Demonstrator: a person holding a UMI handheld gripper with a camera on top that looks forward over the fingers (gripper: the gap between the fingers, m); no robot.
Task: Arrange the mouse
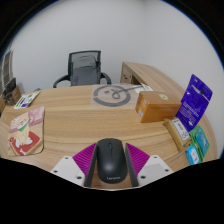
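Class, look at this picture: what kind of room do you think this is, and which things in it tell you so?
Most likely an office. A wooden desk fills the view, an office chair stands behind it, and a black computer mouse sits between the fingers of the tongs. Packaged goods lie along the desk's sides.

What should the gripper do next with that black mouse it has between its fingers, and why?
Probably carry the mouse forward and set it on the bare wooden desk just ahead. The gripper appears shut on it, both pink pads against its sides, and the open space lies between the pink packet and cardboard box.
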